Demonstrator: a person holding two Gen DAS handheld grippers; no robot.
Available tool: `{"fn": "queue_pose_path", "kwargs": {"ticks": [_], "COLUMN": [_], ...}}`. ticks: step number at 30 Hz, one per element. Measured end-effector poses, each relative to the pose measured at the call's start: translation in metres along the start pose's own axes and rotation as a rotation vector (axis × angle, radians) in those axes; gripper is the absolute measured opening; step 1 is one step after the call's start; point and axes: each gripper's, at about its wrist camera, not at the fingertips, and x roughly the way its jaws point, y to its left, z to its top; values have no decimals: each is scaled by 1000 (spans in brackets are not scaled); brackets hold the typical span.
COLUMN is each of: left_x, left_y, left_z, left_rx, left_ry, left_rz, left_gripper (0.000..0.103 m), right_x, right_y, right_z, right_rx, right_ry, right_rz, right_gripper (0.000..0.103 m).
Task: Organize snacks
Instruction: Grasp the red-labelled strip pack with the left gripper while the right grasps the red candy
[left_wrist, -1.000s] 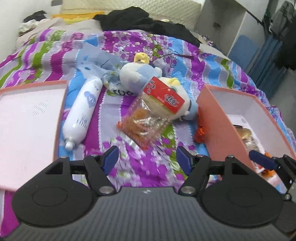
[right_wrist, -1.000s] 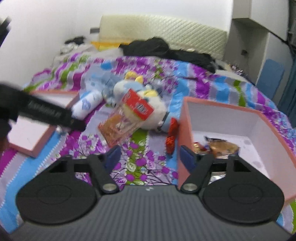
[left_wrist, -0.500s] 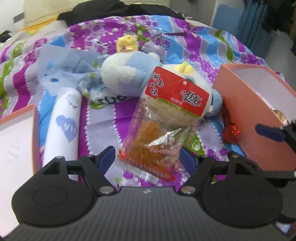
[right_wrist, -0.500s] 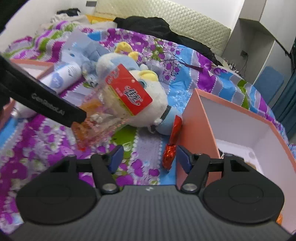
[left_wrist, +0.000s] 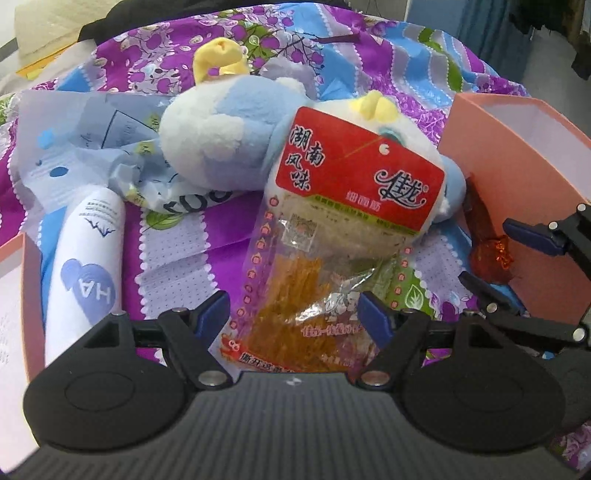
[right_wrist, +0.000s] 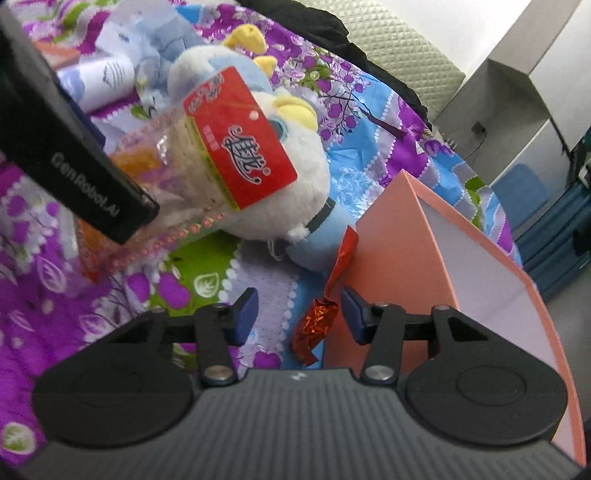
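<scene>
Clear plastic with a red header card, the snack packet (left_wrist: 332, 266) leans on a white and blue plush toy (left_wrist: 229, 136) on the purple floral bedspread (left_wrist: 207, 236). Its near end lies between the left gripper (left_wrist: 293, 314)'s blue pads, which stand wide and do not press it. To the right, a red foil candy (right_wrist: 317, 321) rests against the outer wall of the pink box (right_wrist: 402, 258), between the right gripper (right_wrist: 299, 314)'s pads; these have just been closing but remain clear of it. Left of the packet lies a white tube (left_wrist: 86, 266), with crumpled blue paper (left_wrist: 88, 147) beyond it and a pink lid (left_wrist: 18, 317) at the left edge.
</scene>
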Motion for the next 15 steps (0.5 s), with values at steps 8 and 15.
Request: {"fn": "queue_pose_path", "kwargs": {"ticks": [8, 15], "left_x": [16, 21], "left_y": [9, 4], "left_z": [0, -3], "left_rx": [-40, -29], "left_ry": [26, 37], "left_rz": [-36, -36], "left_gripper": [80, 71], "right_x": [17, 21], "right_y": [9, 4], "right_z": [-8, -9], "right_rx": [-19, -4], "right_ry": [33, 38], "right_rz": [-12, -11], "right_gripper": [43, 28]}}
